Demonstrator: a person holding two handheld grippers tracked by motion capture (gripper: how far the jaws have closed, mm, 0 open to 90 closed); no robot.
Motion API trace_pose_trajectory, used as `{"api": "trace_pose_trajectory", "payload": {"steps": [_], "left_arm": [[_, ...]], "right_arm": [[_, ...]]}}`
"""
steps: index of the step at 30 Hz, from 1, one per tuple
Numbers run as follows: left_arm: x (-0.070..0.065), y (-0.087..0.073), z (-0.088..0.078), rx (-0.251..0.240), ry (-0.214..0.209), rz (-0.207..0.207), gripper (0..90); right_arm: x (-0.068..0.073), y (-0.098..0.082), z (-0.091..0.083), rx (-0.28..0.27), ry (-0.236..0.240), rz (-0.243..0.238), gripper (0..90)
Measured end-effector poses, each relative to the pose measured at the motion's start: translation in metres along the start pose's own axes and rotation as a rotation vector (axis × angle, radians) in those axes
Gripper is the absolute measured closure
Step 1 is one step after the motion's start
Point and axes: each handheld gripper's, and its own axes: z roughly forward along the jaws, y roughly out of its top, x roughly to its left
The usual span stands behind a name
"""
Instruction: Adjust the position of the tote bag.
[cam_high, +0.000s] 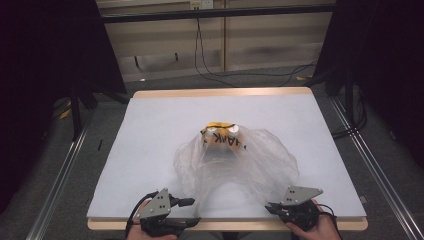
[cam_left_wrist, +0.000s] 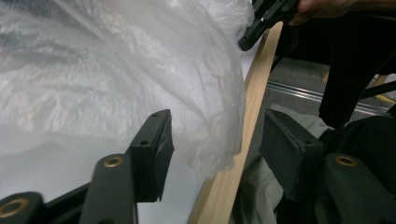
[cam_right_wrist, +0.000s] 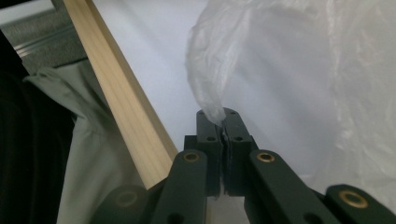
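That clear plastic bag (cam_high: 235, 162) looks flimsy and slippery, so edge grabs work best: right tongs (cam_right_wrist: 223, 122) are clamped on its corner, left tongs (cam_left_wrist: 215, 140) sit apart around the other.

This looks like a lab or recording studio set up for filming handling work. A wood-edged bench (cam_high: 225, 93) topped with a plain pale mat (cam_high: 165, 130) stands alone on grey carpet (cam_high: 102, 150), with black curtains (cam_high: 45, 60) hung on either side and metal rails (cam_high: 60, 175) running along the floor. Behind it, loose cables (cam_high: 210, 70) trail down from a wall socket (cam_high: 200, 4) and across the floor in front of a bare panelled wall (cam_high: 270, 35).
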Motion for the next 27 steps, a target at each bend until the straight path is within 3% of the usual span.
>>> {"api": "trace_pose_trajectory", "payload": {"steps": [1, 4, 6, 8, 10, 12, 18, 24, 27], "left_arm": [[-0.003, 0.002, 0.002, -0.010, -0.019, 0.008, 39.2], [-0.006, 0.005, 0.008, 0.004, -0.012, 0.027, 42.1], [-0.003, 0.003, 0.010, 0.020, 0.000, 0.009, 50.0], [0.004, 0.000, 0.006, 0.022, 0.007, -0.003, 64.4], [0.008, -0.001, 0.002, 0.008, 0.014, -0.021, 79.1], [0.011, 0.000, -0.003, -0.017, 0.023, -0.041, 86.6], [0.015, 0.004, -0.014, -0.059, 0.004, -0.046, 88.8], [0.011, 0.010, -0.019, -0.078, 0.009, -0.011, 87.9], [0.012, 0.013, -0.023, -0.094, 0.025, -0.023, 88.2]], "right_arm": [[-0.001, 0.001, -0.004, -0.036, 0.003, 0.000, 88.3], [-0.002, 0.002, -0.008, -0.074, 0.005, 0.000, 88.5], [-0.004, 0.002, -0.010, -0.093, 0.013, 0.013, 88.5], [-0.005, 0.002, -0.013, -0.111, 0.026, 0.022, 88.6], [-0.006, 0.003, -0.015, -0.126, 0.037, 0.030, 88.7], [-0.006, 0.004, -0.016, -0.137, 0.034, 0.026, 88.8], [-0.009, 0.011, -0.019, -0.177, 0.057, 0.023, 89.1], [-0.010, 0.015, -0.024, -0.222, 0.070, 0.024, 89.1], [-0.009, 0.019, -0.028, -0.239, 0.073, 0.019, 89.2]]}}
